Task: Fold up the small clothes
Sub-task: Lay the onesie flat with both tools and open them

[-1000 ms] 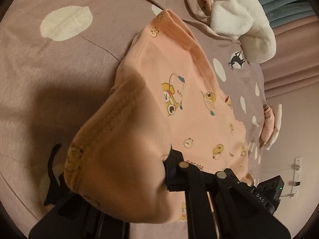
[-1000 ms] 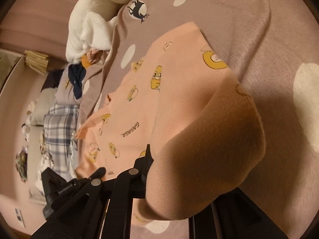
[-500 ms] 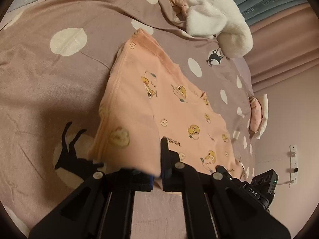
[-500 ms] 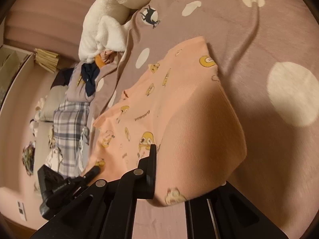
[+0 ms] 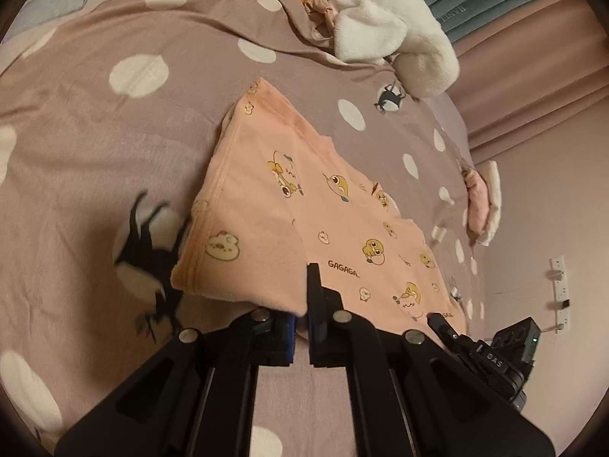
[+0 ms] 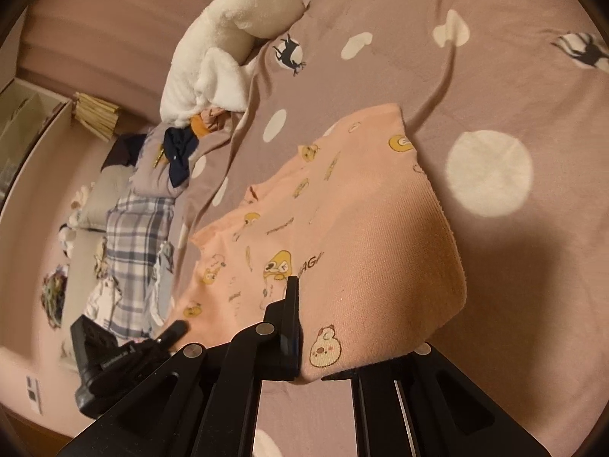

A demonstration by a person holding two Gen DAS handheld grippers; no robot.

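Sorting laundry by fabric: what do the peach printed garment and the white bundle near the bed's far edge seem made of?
The peach garment: likely a soft cotton-type knit, matte, with fine ribbed texture and stitched hems showing. The white bundle: probably plush fleece, its surface fuzzy and thick-piled. Fibre content can't be confirmed by sight.

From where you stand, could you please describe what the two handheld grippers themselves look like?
Both are matte black. The left gripper has flat angular linkage arms with round silver pivot pins and a strip of blue on one jaw's inner face. The right gripper is the same build, seen in the left wrist view with white "DAS" lettering and a small green light. No hands or sleeves show.
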